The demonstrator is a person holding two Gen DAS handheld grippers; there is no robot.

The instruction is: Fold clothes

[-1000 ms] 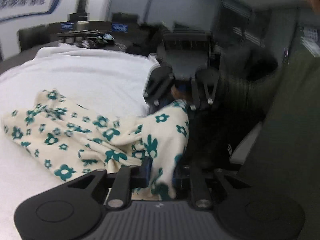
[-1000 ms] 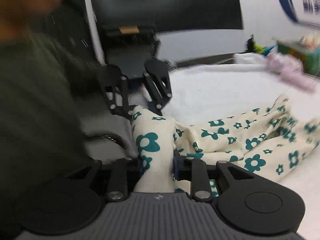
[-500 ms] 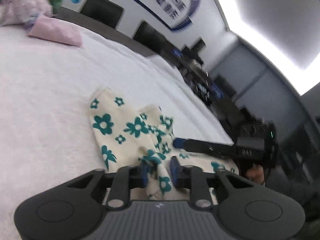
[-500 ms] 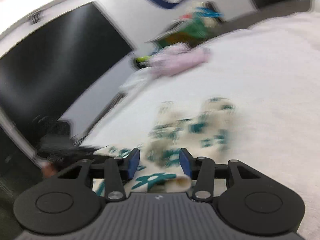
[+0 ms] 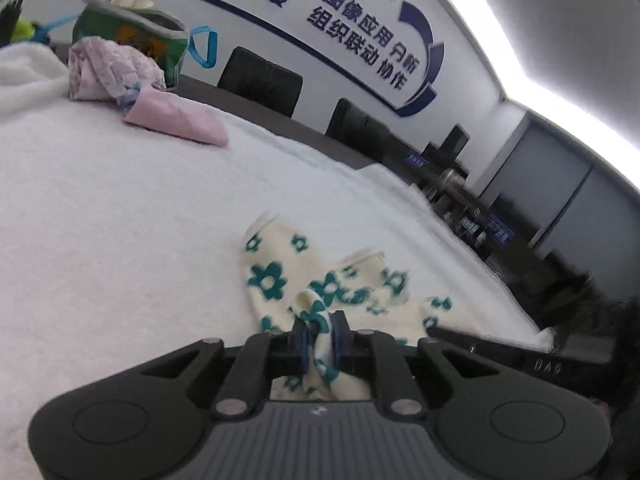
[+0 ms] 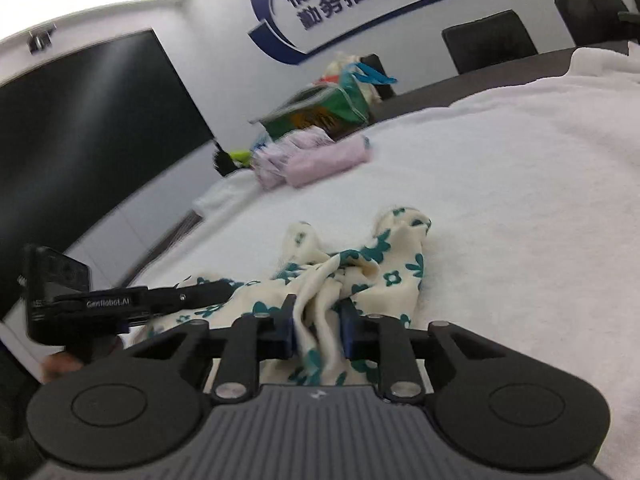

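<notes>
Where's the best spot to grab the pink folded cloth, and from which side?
Judging by its shape, take the pink folded cloth at its free near end, coming in low across the white blanket. Its other end touches the lilac clothes pile, so that side is crowded.

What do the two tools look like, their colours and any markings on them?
Both are matte black with a ribbed dark grey base, round discs at the sides, silver pivot bolts and blue finger pads. The left tool and right tool match. Seen side-on from the right wrist, the left one carries white "GenRobot.AI" lettering.
</notes>
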